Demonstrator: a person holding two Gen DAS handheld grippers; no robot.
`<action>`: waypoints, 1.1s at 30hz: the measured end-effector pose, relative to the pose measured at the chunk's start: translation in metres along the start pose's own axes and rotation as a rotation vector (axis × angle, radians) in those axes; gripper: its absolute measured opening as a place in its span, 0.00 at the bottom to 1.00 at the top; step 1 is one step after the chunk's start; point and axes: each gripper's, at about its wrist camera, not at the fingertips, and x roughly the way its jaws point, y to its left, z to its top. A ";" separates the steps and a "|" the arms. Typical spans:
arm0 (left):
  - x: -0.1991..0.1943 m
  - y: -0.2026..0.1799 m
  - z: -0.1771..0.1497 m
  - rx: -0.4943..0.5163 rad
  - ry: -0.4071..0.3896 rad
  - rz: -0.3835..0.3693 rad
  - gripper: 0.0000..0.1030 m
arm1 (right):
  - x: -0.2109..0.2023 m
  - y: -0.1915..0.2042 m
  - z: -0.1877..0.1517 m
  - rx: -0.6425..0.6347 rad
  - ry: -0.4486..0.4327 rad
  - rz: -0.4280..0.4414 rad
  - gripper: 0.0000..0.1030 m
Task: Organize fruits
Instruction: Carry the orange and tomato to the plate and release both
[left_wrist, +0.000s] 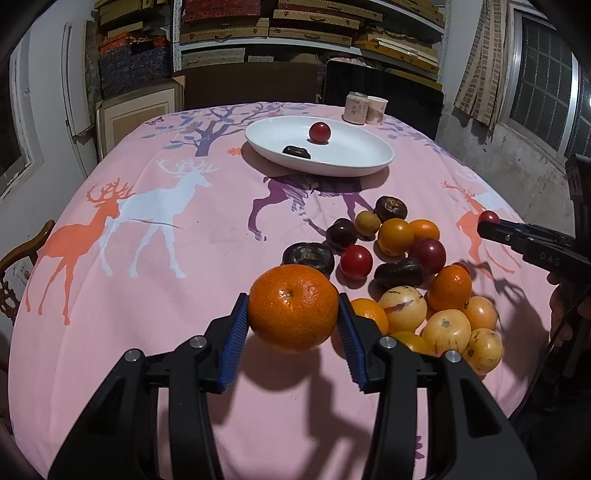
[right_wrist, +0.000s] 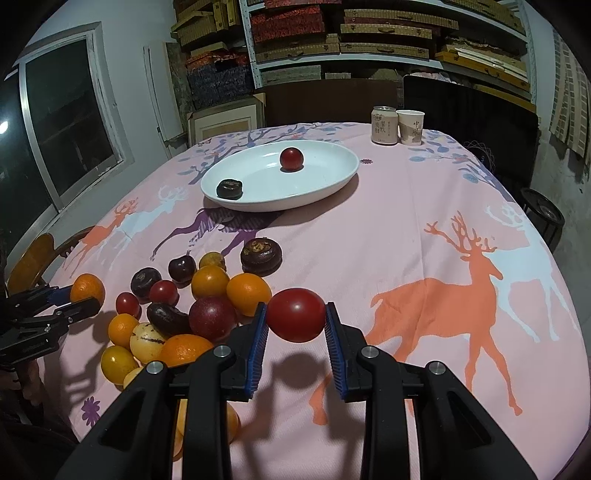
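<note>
The left claw (left_wrist: 293, 321) is closed on a mandarin orange (left_wrist: 293, 308), its blue ribbed pads (left_wrist: 233, 347) pressing the fruit's two sides; the orange hangs clear above the pink deer-print cloth (left_wrist: 147, 295) that covers the bench, with its shadow below it. The right claw (right_wrist: 295, 321) is closed almost fully on a small red tomato (right_wrist: 296, 314), pinched between its pads and likewise lifted off the cloth.

The pile of loose fruit (right_wrist: 184, 310) lies between the two claws, toward the near edge of the bench: orange and yellow citrus, pale yellow speckled fruits, red tomatoes, dark purple plums and several dark, flattened brown fruits, many touching one another. One dark brown fruit (right_wrist: 261, 255) sits at the far side of the pile, nearest the plate.

A white oval plate (right_wrist: 332, 177) stands beyond the pile, toward the far edge of the bench. It holds a red tomato (right_wrist: 291, 159) and one dark brown fruit (right_wrist: 229, 188), well apart from each other. The cloth between the pile and the plate is bare.

At the far edge of the bench, a drink can (right_wrist: 384, 124) and a paper cup (right_wrist: 410, 127) stand just beside each other. Shelves of flat boxes (right_wrist: 369, 33) fill the wall behind.
</note>
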 end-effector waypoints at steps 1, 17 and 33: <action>0.001 0.000 0.000 -0.001 0.002 -0.001 0.45 | 0.000 0.000 0.000 0.001 -0.001 0.001 0.30; 0.011 -0.010 0.057 0.024 -0.033 -0.035 0.45 | 0.003 -0.006 0.031 0.041 -0.047 0.035 0.30; 0.160 -0.044 0.188 -0.006 0.130 -0.127 0.45 | 0.100 -0.028 0.138 -0.012 -0.113 -0.005 0.30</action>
